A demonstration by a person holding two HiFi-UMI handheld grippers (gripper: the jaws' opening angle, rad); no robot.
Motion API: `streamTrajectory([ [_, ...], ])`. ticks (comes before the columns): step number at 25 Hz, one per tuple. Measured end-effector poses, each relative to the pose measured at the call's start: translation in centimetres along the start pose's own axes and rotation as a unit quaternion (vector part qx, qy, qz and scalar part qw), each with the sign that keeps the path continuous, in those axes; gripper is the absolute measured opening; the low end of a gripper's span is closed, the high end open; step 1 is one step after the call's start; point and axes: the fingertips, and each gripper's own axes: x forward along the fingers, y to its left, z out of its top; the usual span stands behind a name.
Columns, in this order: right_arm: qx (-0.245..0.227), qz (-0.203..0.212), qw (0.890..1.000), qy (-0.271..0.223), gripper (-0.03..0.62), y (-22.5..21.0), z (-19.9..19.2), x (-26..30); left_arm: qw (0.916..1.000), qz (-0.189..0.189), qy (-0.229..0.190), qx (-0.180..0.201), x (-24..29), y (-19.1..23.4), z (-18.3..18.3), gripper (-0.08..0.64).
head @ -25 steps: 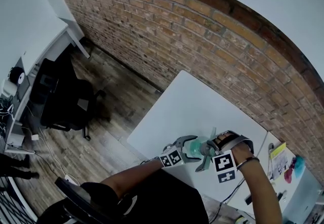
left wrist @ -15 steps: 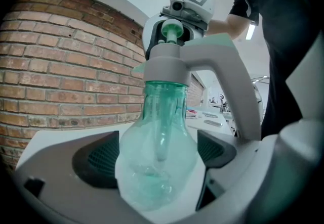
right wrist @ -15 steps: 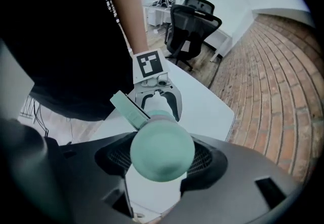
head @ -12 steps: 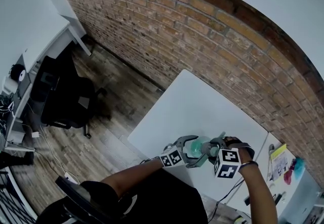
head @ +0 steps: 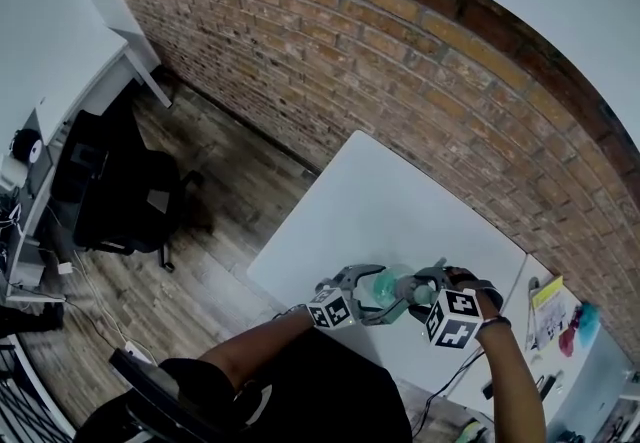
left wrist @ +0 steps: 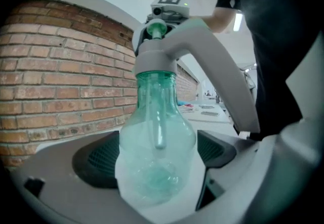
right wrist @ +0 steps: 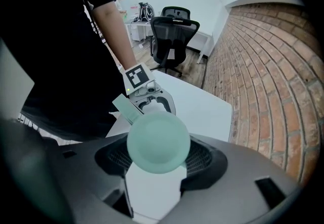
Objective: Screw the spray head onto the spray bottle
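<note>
I am holding the spray bottle [left wrist: 158, 117] over the near part of the white desk [head: 380, 201], with the left gripper [left wrist: 158, 156] pinching its rounded lower body between the 2 black pads. The spray head [left wrist: 154, 58] is sitting on the neck at the far end, and the right gripper [right wrist: 159, 160] is clamping it. A round pale green shape, which I am taking for the head seen end-on, is filling the gap between that gripper's pads.

I am judging the bottle to be thin clear green plastic, seemingly empty and so light. It is looking smooth and likely to spin or dent under a hard squeeze, so I am favouring a firm hold low on the wide belly. The head is looking stiffer, and I am reckoning the white collar the place to turn it, not the trigger.

I am finding no brand, label or writing on either part; only the square markers on the gripper cubes are showing.
</note>
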Motion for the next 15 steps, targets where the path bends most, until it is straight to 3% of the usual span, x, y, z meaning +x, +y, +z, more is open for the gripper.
streamTrajectory([
  [8, 0.099, -0.019, 0.994, -0.041, 0.276, -0.44, 0.14, -0.07, 0.9994, 0.015, -0.004, 0.03, 0.23, -0.02, -1.04, 0.465],
  [15, 0.195, -0.049, 0.979, -0.042, 0.276, -1.04, 0.21, -0.01, 0.9995, 0.015, -0.011, 0.024, 0.29, 0.19, -1.15, 0.466],
])
